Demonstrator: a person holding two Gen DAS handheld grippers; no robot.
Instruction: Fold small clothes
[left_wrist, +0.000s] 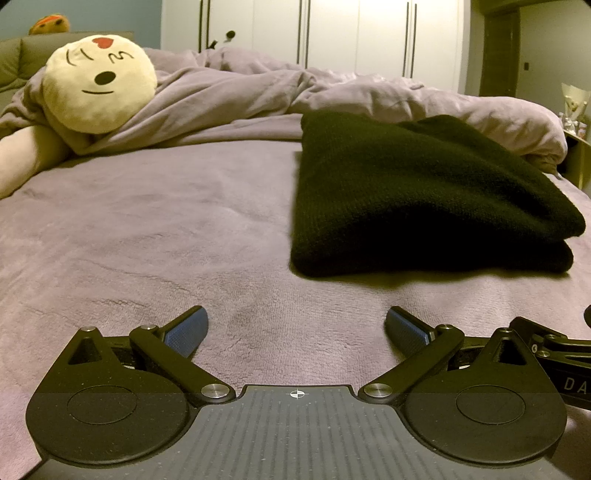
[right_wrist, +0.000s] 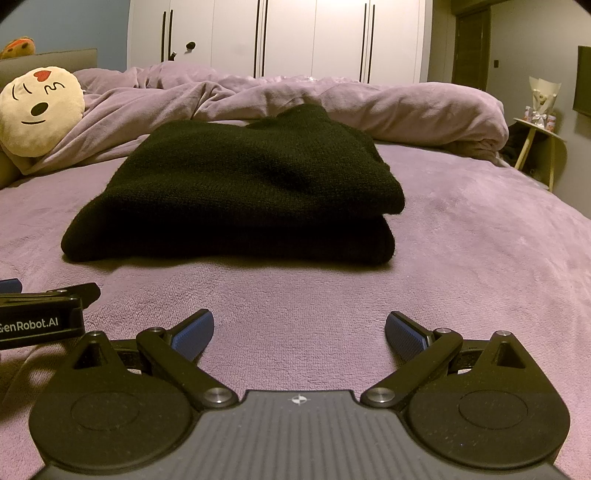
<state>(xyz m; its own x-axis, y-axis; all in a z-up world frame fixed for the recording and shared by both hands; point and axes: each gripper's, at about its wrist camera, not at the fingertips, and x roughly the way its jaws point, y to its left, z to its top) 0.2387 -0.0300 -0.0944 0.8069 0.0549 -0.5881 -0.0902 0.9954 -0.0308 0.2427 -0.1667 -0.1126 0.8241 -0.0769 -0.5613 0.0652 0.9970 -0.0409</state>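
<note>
- The left gripper is spread wide and empty, low over the bed.
- The right gripper is likewise wide and empty.
- The folded black knit garment lies ahead of both, nearer the right gripper's front.

White wardrobe behind purple bed, dim light.

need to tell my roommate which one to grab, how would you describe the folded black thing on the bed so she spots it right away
Start at the purple bed with its rumpled duvet along the far side. In front of that duvet lies the black knit garment, folded into a thick, doubled rectangle. It is the only dark item on the bed, unlike the cream round face pillow to its left.
</note>
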